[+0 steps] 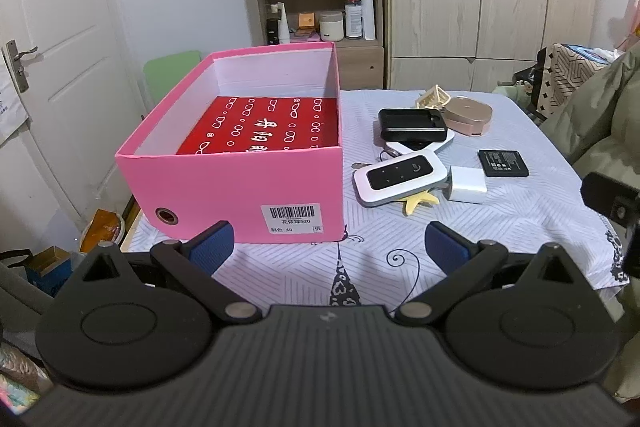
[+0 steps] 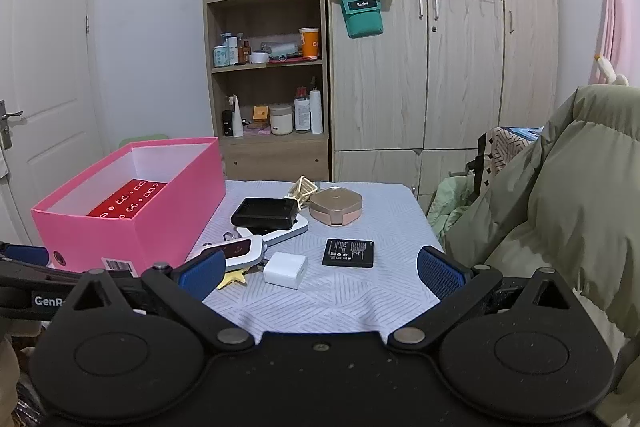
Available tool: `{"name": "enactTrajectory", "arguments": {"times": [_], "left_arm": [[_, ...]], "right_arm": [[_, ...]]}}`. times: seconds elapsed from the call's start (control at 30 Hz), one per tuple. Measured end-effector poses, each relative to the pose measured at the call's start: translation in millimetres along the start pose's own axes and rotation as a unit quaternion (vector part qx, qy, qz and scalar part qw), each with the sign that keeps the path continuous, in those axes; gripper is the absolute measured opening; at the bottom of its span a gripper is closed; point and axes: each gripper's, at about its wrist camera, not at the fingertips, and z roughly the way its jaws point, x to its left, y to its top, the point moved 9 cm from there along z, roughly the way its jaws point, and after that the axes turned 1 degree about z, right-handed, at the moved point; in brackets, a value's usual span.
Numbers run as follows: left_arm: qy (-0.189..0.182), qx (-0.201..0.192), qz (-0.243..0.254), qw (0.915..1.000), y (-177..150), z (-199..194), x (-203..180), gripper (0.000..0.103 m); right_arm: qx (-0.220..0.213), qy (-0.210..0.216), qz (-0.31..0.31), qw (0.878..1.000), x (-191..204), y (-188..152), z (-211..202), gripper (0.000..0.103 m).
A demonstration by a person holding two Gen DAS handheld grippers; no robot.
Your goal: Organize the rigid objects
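An open pink box (image 1: 240, 187) with a red packet (image 1: 260, 125) inside stands on the table's left; it also shows in the right wrist view (image 2: 132, 223). Right of it lie a white pocket router (image 1: 400, 177), a white charger cube (image 1: 467, 184), a flat black battery (image 1: 503, 163), a black case (image 1: 412, 125), a pink-gold case (image 1: 468, 115), a cream basket toy (image 1: 432, 95) and a yellow star piece (image 1: 420, 202). My left gripper (image 1: 330, 247) is open and empty before the box. My right gripper (image 2: 320, 273) is open and empty, near the charger cube (image 2: 285, 269) and battery (image 2: 348, 253).
The table has a pale patterned cloth (image 1: 500, 227). An olive padded jacket (image 2: 560, 207) lies at the right edge. A shelf unit (image 2: 266, 67) and wardrobe (image 2: 460, 67) stand behind. A white door (image 1: 52, 47) is at the left.
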Motion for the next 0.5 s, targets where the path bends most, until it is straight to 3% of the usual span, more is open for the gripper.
{"name": "enactTrajectory", "arguments": {"times": [0.5], "left_arm": [[-0.01,0.01,0.0,0.9999,-4.4,7.2,3.2,0.103]], "right_arm": [[0.011,0.0,-0.002,1.0,1.9,-4.7,7.3,0.103]]}}
